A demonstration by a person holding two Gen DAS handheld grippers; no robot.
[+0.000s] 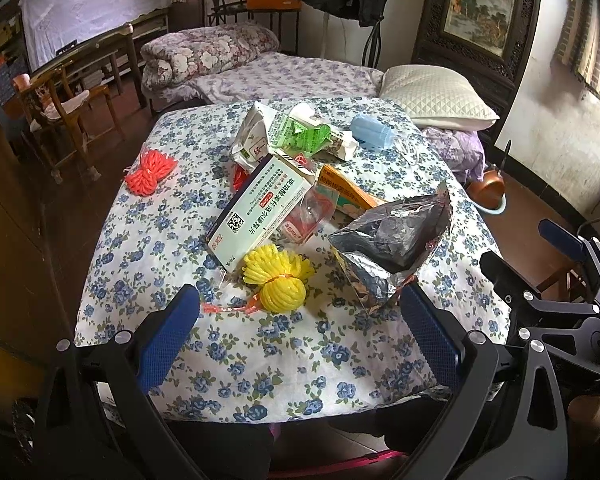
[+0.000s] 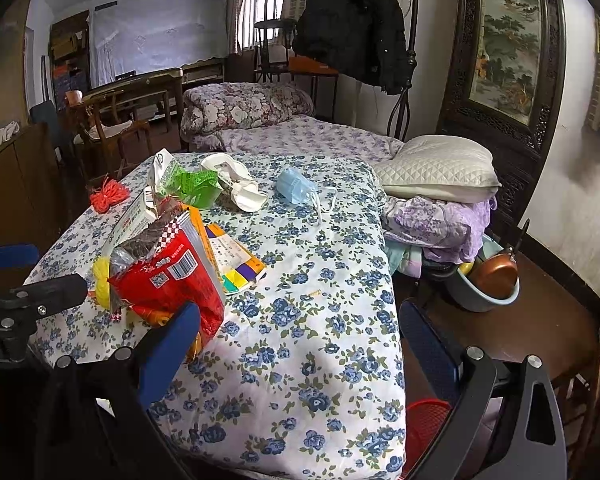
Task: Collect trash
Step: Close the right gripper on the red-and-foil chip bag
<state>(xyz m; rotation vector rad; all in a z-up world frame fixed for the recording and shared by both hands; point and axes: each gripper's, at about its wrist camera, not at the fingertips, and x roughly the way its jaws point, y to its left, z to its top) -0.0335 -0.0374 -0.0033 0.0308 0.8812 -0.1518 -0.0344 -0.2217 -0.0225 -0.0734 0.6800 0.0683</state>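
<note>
I'm looking down both wrist cams at a table (image 1: 236, 360) w/ a blue-flower cloth, trash piled on the middle of it.

Going L to R in the left cam: an orange-red foam net (image 1: 150, 171) lies alone near the table's left edge, well apart from the pile. Next, a milk carton (image 1: 249, 136) at the back, crumpled, w/ a green wrapper (image 1: 304, 134) leaning on it. In front of those, a white medicine box (image 1: 262, 210) tilted, near end down by a yellow foam net (image 1: 278, 280), which sits closest to my left gripper (image 1: 300, 344). Left gripper's jaws are spread wide, nothing between them, hovering above the cloth at the near edge. A clear plastic wrapper (image 1: 312, 214) is tucked beside the box, an orange box (image 1: 348, 192) behind it. Right of that, a foil bag (image 1: 396, 240), silver inside showing, mouth open; its lower corner is just beside my left gripper's right finger. Far back, a blue face mask (image 1: 372, 131).

Right cam: same foil bag shows its red printed side, just beside my right gripper's left finger; can't tell if it touches. Right gripper (image 2: 300, 356) is released too, jaws wide, empty, over bare cloth. A red basket (image 2: 428, 420) peeks out below the table edge by the right finger. A white pillow (image 2: 440, 168) sits on the bed beyond.
</note>
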